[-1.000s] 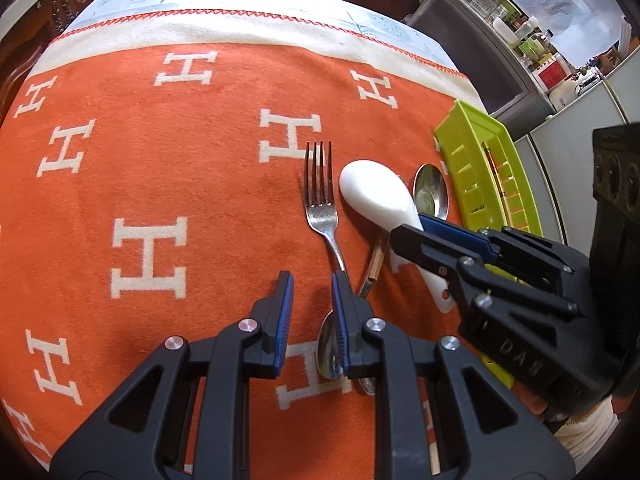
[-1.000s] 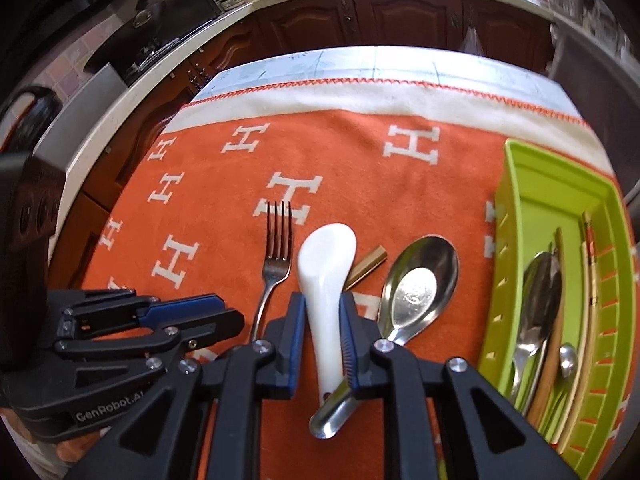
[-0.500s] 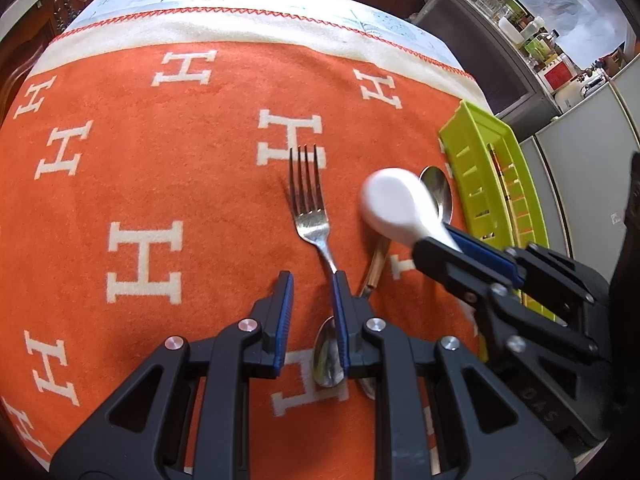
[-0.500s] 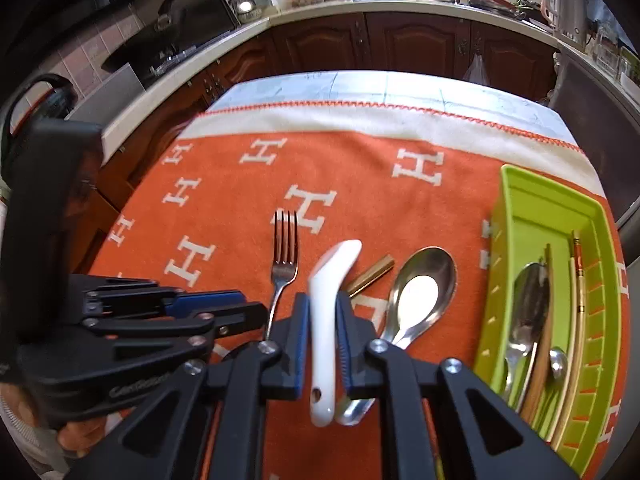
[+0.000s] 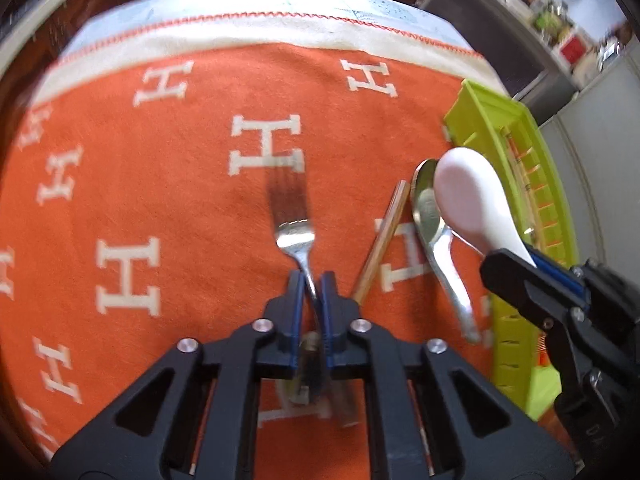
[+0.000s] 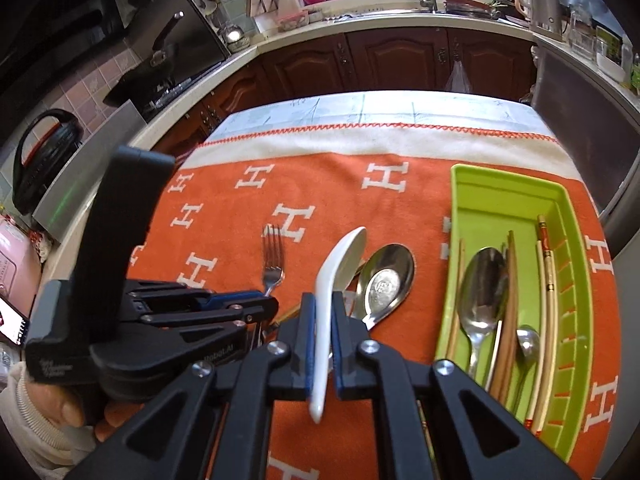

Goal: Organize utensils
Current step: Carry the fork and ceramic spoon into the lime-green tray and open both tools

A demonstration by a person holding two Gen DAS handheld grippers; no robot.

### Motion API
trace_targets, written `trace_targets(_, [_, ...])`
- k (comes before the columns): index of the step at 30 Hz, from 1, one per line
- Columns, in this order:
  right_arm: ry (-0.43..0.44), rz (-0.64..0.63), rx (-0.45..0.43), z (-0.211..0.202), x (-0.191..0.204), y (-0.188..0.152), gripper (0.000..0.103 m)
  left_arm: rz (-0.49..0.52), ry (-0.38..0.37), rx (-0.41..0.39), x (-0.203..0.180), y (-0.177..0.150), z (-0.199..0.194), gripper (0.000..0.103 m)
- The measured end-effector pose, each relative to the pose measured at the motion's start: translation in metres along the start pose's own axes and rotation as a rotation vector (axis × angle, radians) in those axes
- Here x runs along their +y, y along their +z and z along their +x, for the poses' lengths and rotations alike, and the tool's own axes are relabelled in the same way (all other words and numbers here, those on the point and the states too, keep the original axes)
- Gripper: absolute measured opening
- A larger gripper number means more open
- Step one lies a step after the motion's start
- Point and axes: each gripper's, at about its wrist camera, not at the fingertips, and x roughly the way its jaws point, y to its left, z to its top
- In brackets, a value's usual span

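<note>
Between your right gripper's [image 6: 323, 322] closed fingers sits the white spoon [image 6: 338, 272], lifted, long axis running forward; the green tray [image 6: 504, 184] lies to its right, nearer this hand. Your left gripper [image 5: 311, 294] is closed on the fork [image 5: 294, 222] handle, tines forward.
</note>
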Motion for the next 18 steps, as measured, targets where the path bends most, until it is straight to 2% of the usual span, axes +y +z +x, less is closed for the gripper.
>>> trace_targets(1, [0.004, 0.004, -0.005, -0.003, -0.002, 0.000, 0.007, -0.038, -0.040, 0.005, 0.005, 0.000, 0.000, 0.002])
trace_targets(6, [0.021, 0.033, -0.037, -0.021, -0.012, -0.004, 0.007, -0.089, -0.104, -0.029, 0.013, -0.008, -0.016, 0.002])
trace_targets(14, [0.022, 0.096, -0.103, -0.059, -0.034, -0.013, 0.007, -0.057, -0.171, -0.066, -0.010, -0.018, -0.059, 0.002])
trace_targets(18, [-0.002, 0.122, -0.131, -0.081, -0.049, -0.023, 0.007, -0.012, -0.202, -0.081, -0.043, -0.021, -0.080, 0.002])
